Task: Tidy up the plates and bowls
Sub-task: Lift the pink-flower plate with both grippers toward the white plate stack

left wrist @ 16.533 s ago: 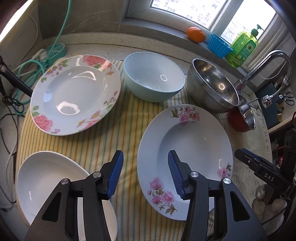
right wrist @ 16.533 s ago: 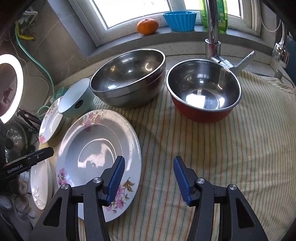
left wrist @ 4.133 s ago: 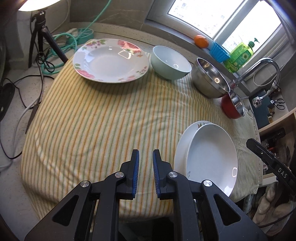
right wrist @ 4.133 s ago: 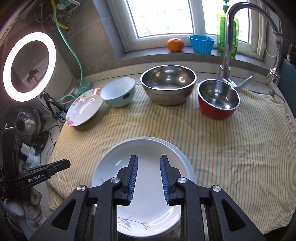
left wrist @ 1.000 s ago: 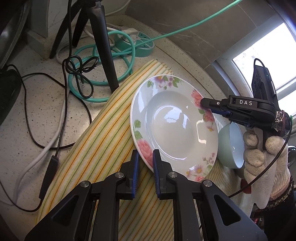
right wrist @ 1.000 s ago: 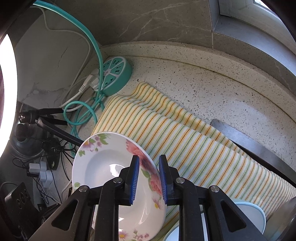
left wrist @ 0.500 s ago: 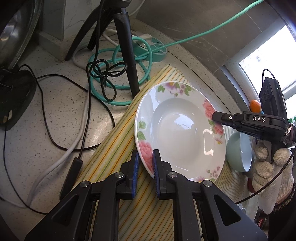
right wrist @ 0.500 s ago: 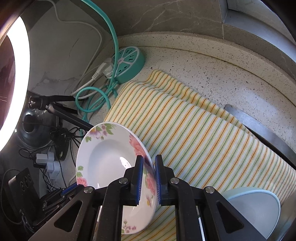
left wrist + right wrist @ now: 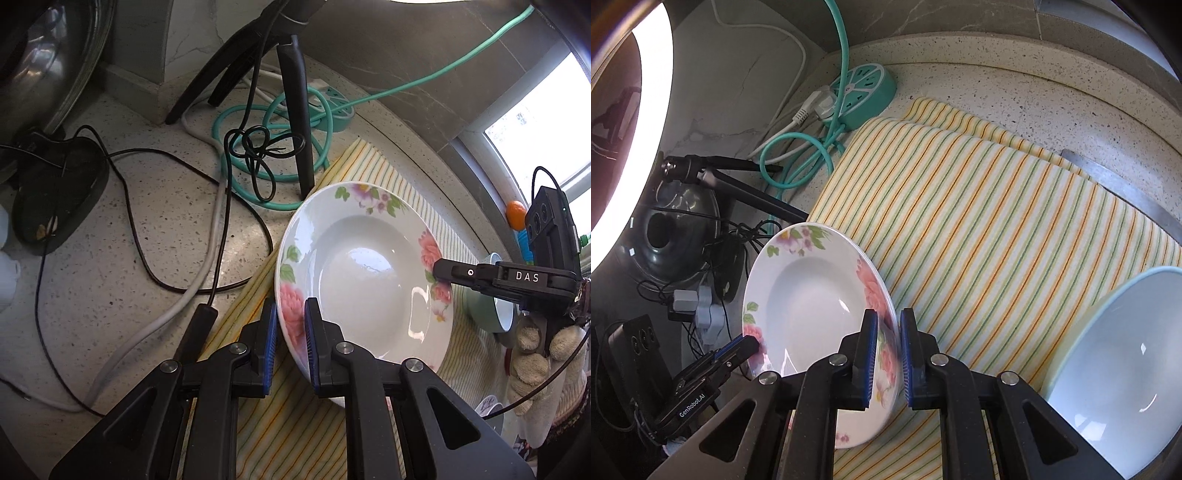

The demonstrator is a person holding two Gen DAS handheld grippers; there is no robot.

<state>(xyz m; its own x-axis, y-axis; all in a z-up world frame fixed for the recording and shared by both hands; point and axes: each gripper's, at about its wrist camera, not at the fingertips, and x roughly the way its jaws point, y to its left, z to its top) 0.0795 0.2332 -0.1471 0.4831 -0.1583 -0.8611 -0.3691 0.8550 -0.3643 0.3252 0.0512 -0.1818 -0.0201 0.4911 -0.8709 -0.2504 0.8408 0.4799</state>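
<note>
A: Carrying now, I'd judge: over the table [image 9: 122, 236] and striped cloth [image 9: 979, 229], the floral plate [image 9: 369, 280] hangs tilted, off the cloth.

B: Grip?

A: Left hand-held gripper [image 9: 290, 334] and right hand-held gripper [image 9: 888, 354] each pinch opposite rims; the right's jaws just closed.

B: Next?

A: Both moving together, avoiding the blue bowl [image 9: 1119, 369]; cloth behind lies free.

light: daylight from window [image 9: 546, 107], ring light [image 9: 639, 122] glare — corners: dark fisheye vignette — focus: sharp, edges bent
</note>
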